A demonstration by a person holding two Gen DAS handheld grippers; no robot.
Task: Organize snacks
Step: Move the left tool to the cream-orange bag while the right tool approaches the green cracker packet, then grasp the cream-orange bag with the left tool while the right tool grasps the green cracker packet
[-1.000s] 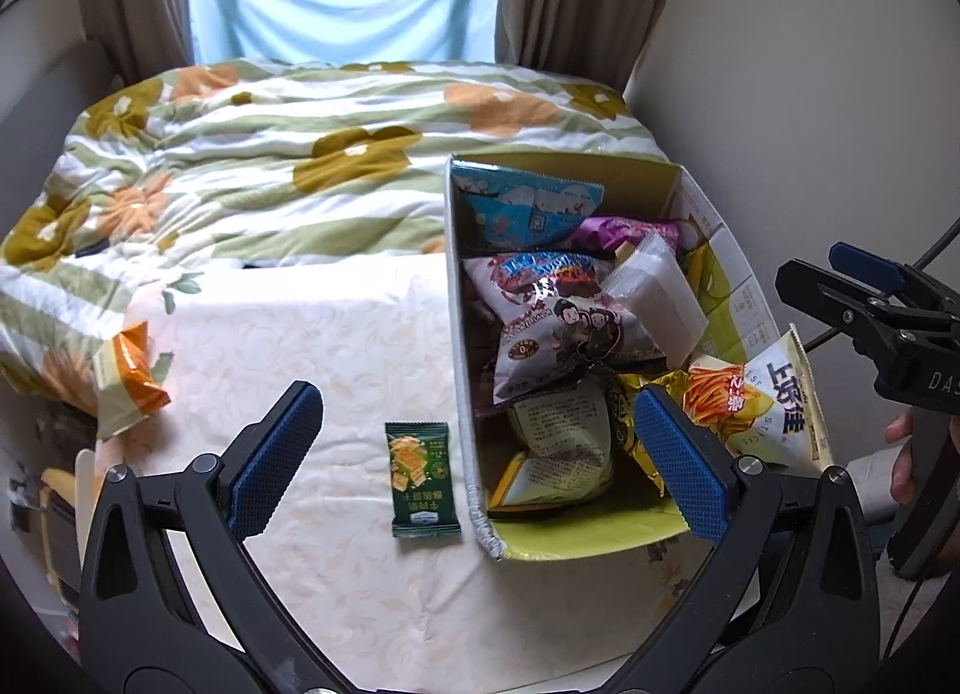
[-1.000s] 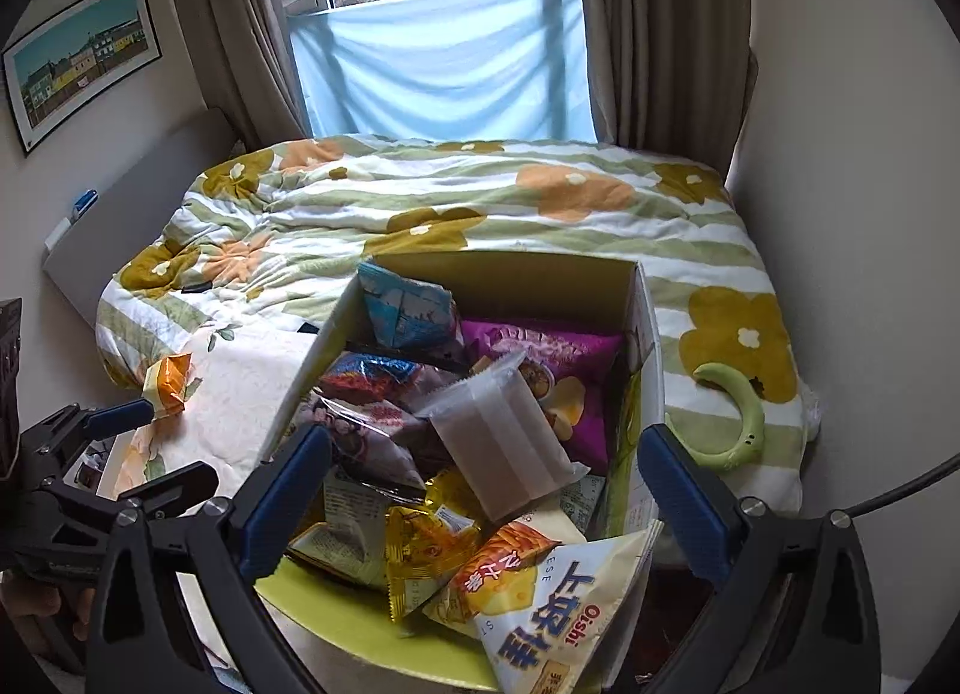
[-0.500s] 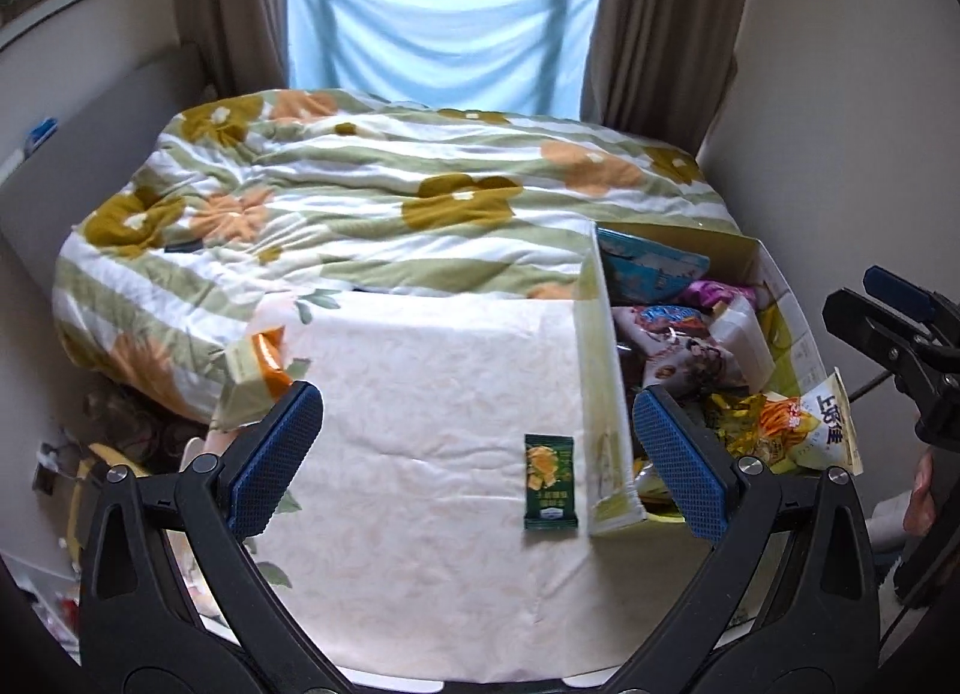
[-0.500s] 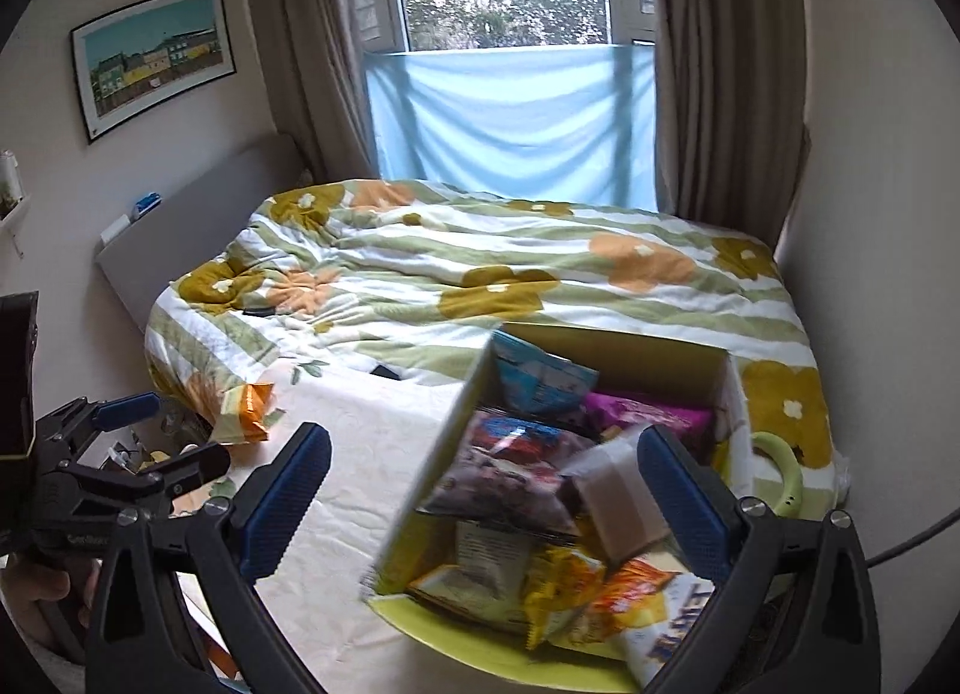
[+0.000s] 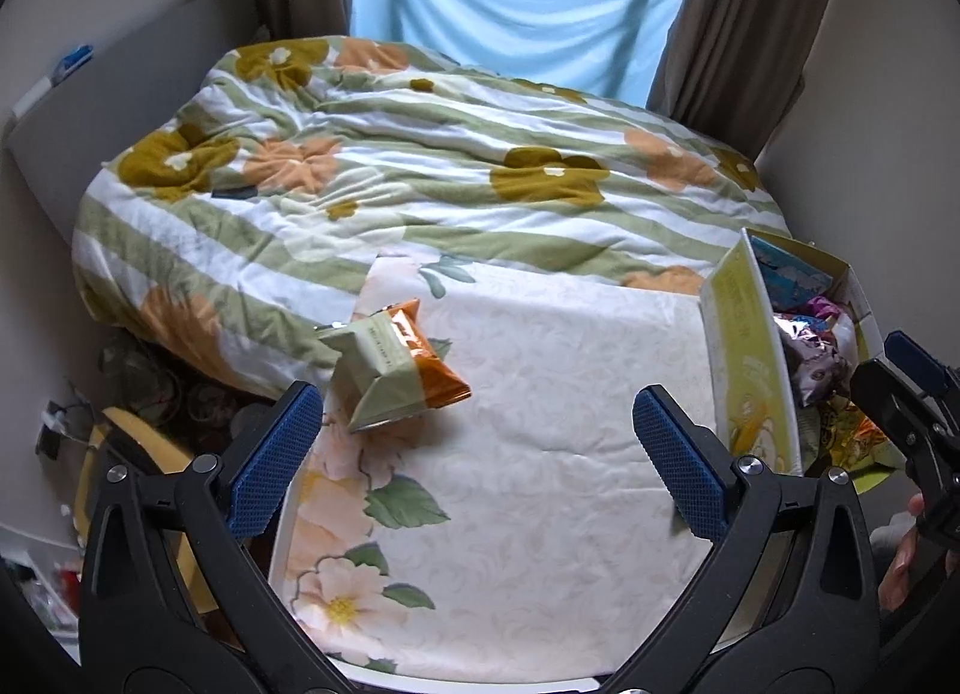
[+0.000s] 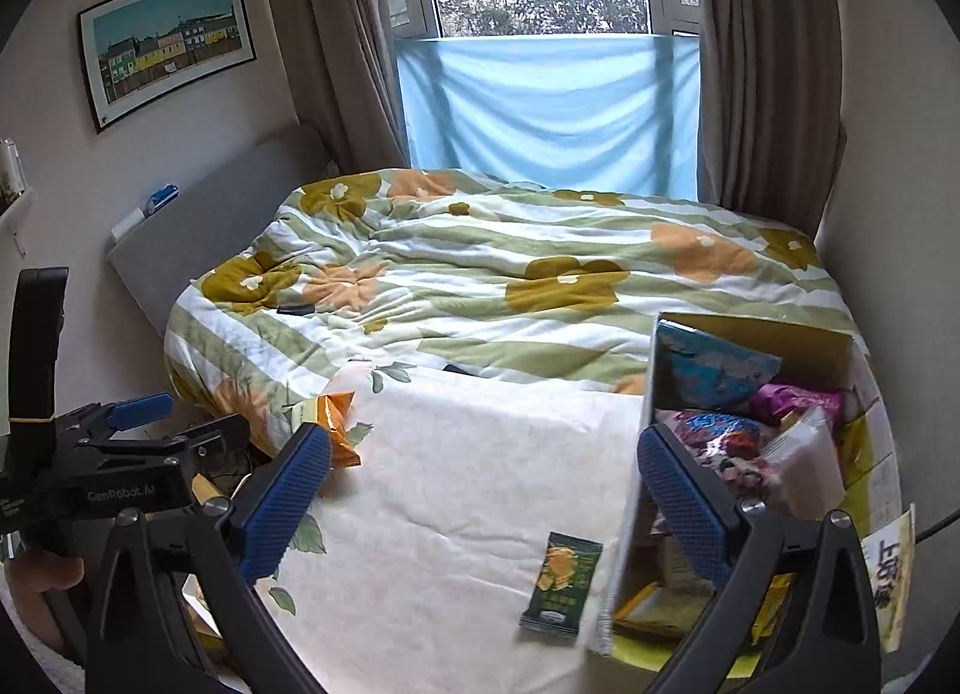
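Observation:
An orange and pale green snack bag (image 5: 393, 373) lies at the left edge of the white floral cloth (image 5: 540, 394), just ahead of my open, empty left gripper (image 5: 474, 460). It also shows in the right wrist view (image 6: 336, 424). A small dark green snack packet (image 6: 561, 589) lies on the cloth beside the yellow cardboard box (image 6: 627, 508). The box (image 5: 744, 358) holds several snack bags. My right gripper (image 6: 480, 505) is open and empty above the cloth and the box's left wall.
A bed with a flowered, green-striped quilt (image 5: 420, 165) fills the space behind the cloth. A grey headboard (image 6: 198, 238) stands at the left, curtains and a blue-covered window at the back. Clutter lies on the floor at the left (image 5: 144, 394).
Both grippers have swung left, away from the box. The orange and green bag is now close in front of my left gripper, and the box sits at the right edge of both views.

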